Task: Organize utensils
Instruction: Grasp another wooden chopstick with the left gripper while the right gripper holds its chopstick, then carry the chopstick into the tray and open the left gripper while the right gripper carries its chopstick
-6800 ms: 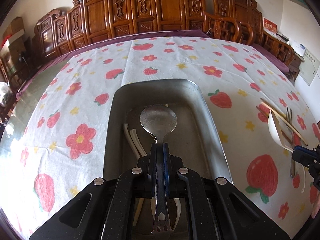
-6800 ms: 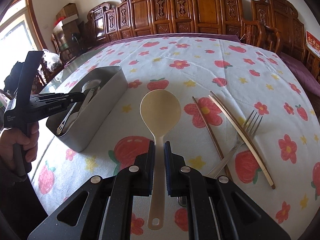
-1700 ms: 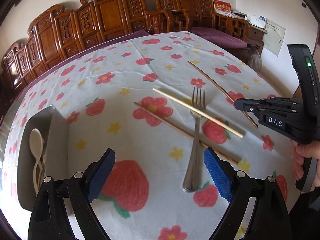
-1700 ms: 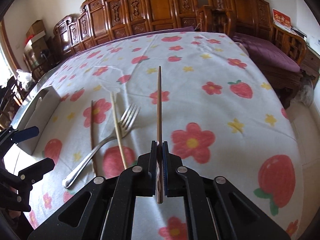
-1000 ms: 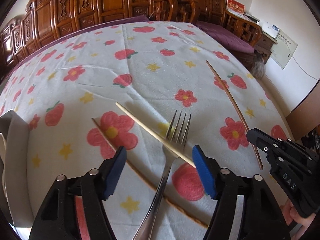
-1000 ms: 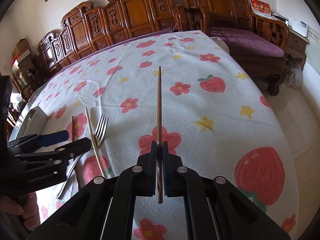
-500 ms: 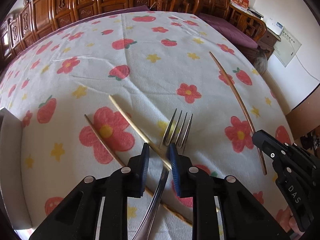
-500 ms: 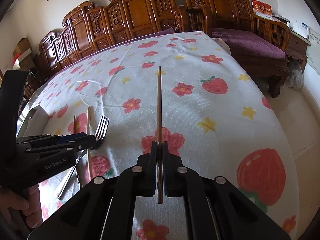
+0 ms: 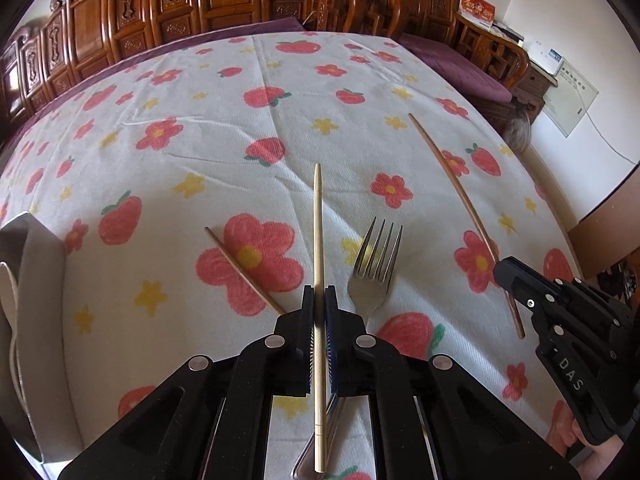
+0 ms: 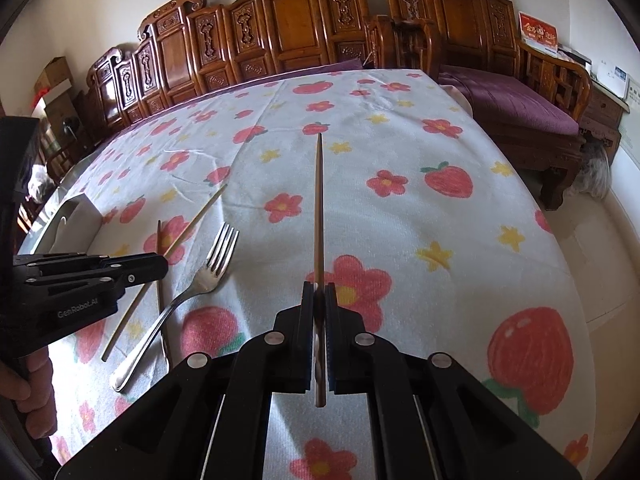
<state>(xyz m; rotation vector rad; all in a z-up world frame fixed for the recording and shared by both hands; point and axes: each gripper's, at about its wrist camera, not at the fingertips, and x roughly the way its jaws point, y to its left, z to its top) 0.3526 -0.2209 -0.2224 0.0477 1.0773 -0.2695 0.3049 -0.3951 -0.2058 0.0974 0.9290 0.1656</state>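
My left gripper is shut on a pale wooden chopstick that points straight ahead; it also shows in the right wrist view. My right gripper is shut on a brown chopstick, seen in the left wrist view too. A steel fork lies on the cloth just right of my left gripper. A second brown chopstick lies left of it. The grey metal tray sits at the far left with white utensils inside.
The table carries a white cloth with strawberries and flowers. Carved wooden chairs line the far edge, and a purple-cushioned bench stands off the right edge. The right gripper body is close on the right of the fork.
My left gripper has closed on the pale chopstick, which now points straight ahead instead of lying diagonally across the fork. The right gripper still holds its brown chopstick.
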